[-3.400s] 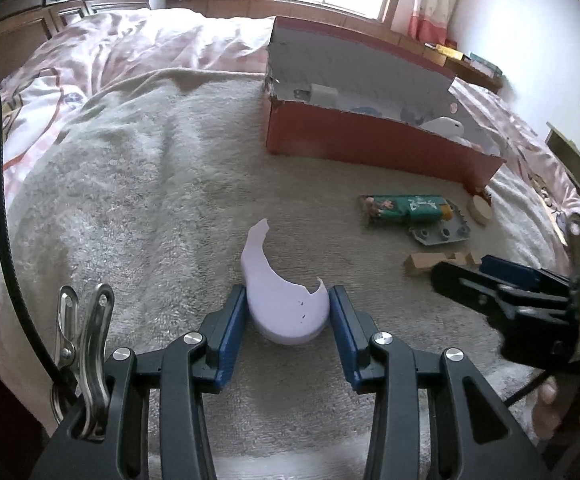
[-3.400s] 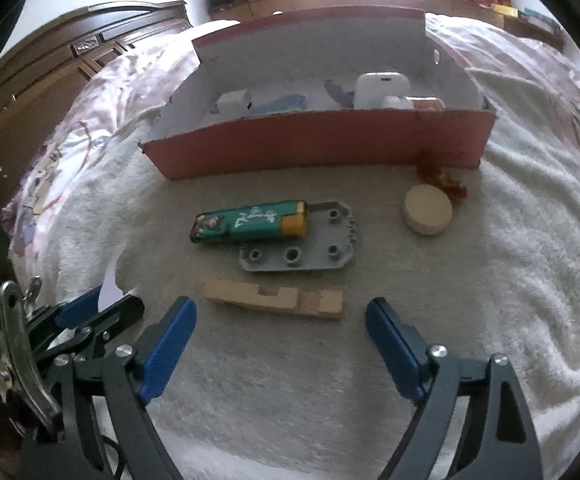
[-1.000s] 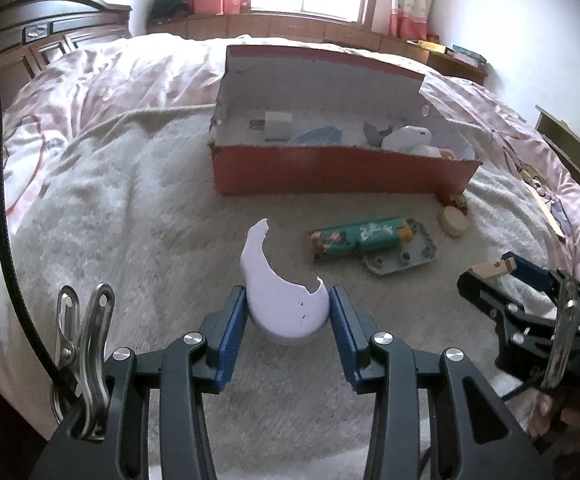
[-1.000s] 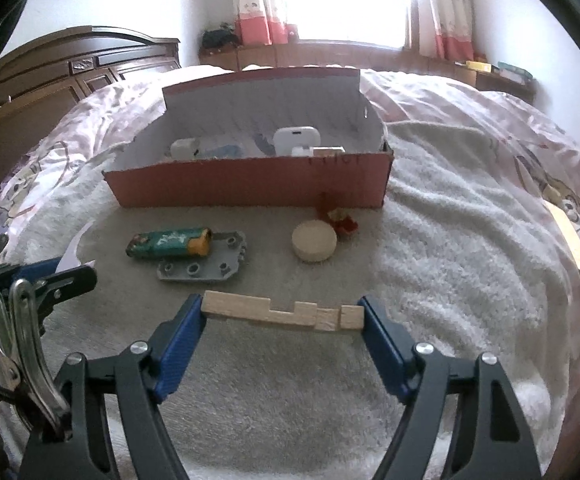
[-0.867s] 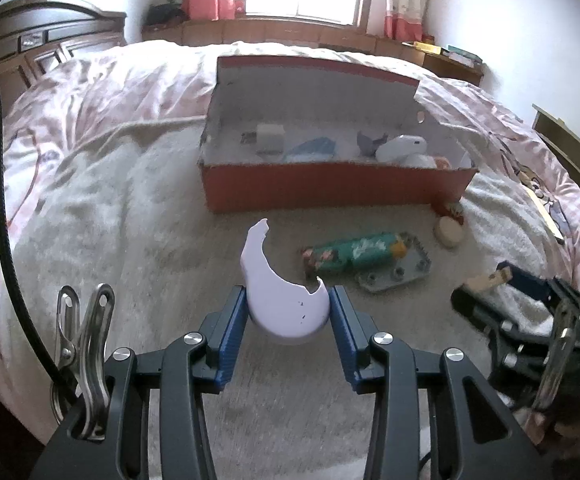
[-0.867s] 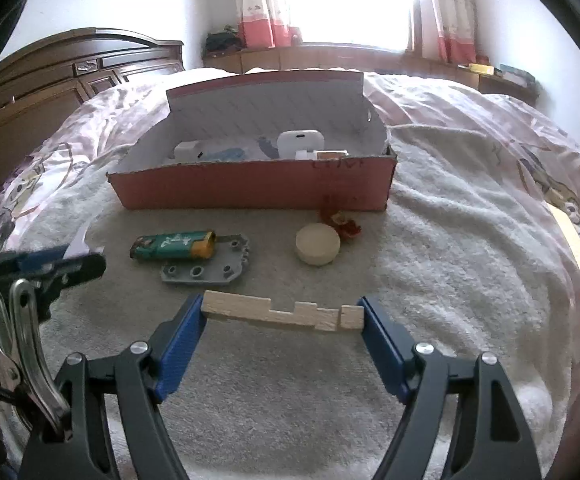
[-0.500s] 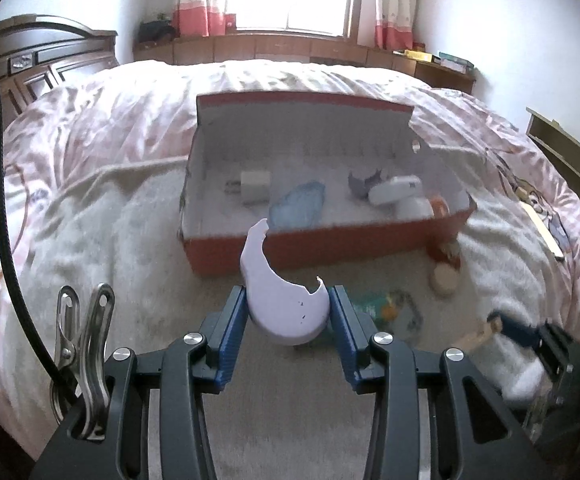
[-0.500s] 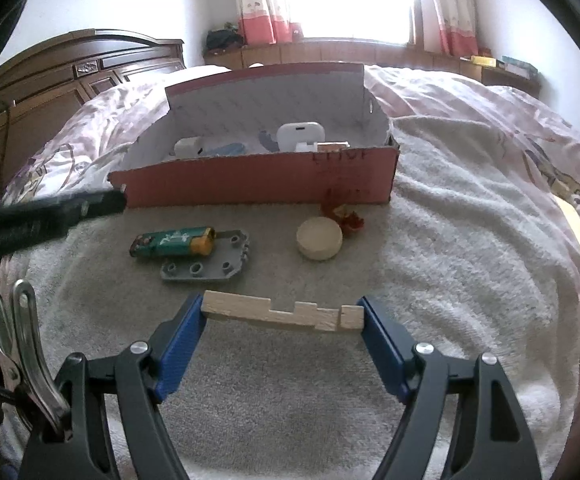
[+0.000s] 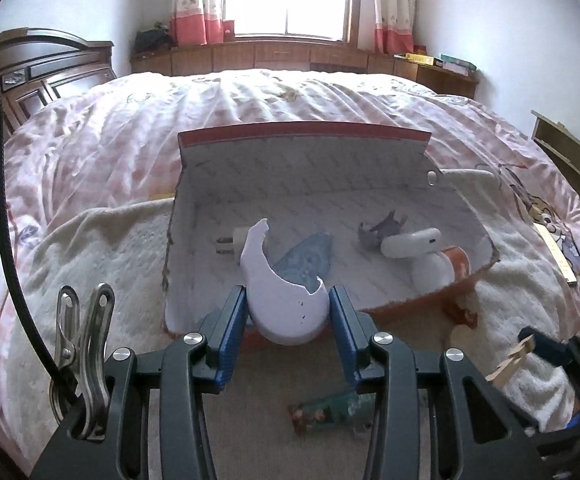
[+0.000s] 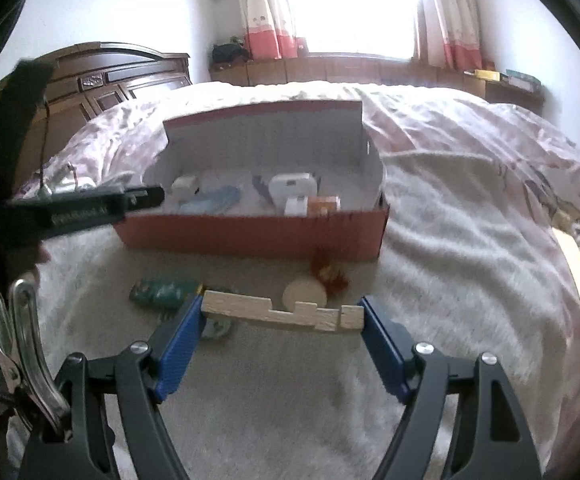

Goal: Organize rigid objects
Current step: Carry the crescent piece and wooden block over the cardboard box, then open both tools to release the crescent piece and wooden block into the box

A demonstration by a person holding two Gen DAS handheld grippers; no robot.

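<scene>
On fuzzy blanket (image 10: 429, 216): red cardboard box (image 10: 250, 236)

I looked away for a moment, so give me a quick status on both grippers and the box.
Left gripper shut on white broken shell piece, over red box front edge. Right gripper shut on notched wooden block, short of box. Path clear.

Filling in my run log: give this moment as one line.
left gripper: shut on white shell fragment, near red box | right gripper: shut on notched wooden block, short of box
</scene>
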